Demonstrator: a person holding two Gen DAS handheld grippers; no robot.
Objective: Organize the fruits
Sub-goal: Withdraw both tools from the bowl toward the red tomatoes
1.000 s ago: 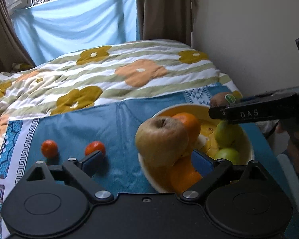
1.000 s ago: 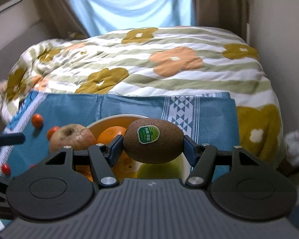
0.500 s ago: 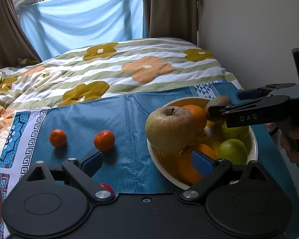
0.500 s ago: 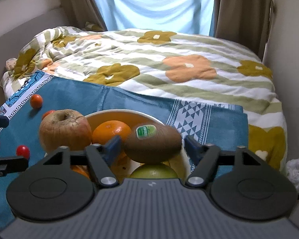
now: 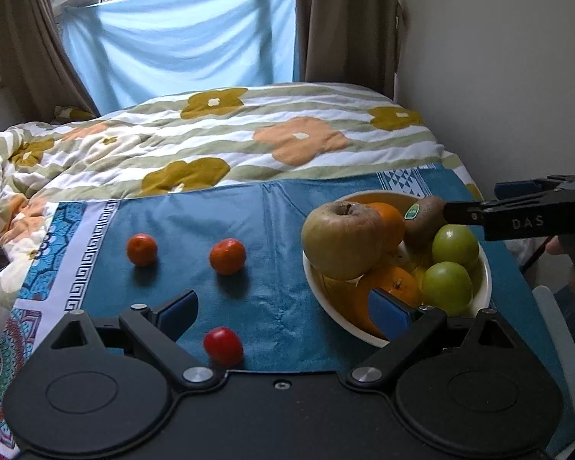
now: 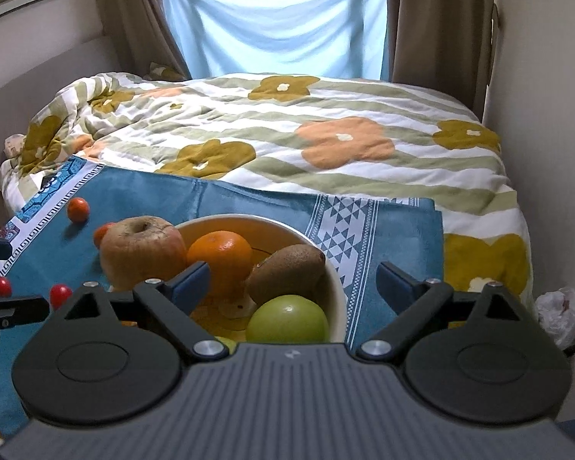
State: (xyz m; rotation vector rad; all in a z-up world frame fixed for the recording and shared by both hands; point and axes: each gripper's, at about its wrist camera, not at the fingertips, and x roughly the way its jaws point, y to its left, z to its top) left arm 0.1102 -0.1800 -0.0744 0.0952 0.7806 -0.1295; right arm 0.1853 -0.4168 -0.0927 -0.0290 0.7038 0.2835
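Right gripper (image 6: 293, 281): jaws now spread wide and empty; 1 second ago they clamped the kiwi (image 6: 286, 272). The kiwi has been released and rests in the bowl (image 6: 335, 287), leaning against an orange (image 6: 219, 255) and above a green fruit (image 6: 287, 320). That placement appears complete.

Left gripper (image 5: 283, 308): jaws parted, holding nothing, hovering over the blue cloth (image 5: 272, 230).

Outstanding items on the cloth: 2 small oranges (image 5: 142, 249) (image 5: 228, 256) and 1 red cherry tomato (image 5: 223, 346) just ahead of the left gripper. The large apple (image 5: 343, 239) sits on the bowl's near rim. Judgement: loose fruit remains to be gathered; the tomato is the nearest candidate.
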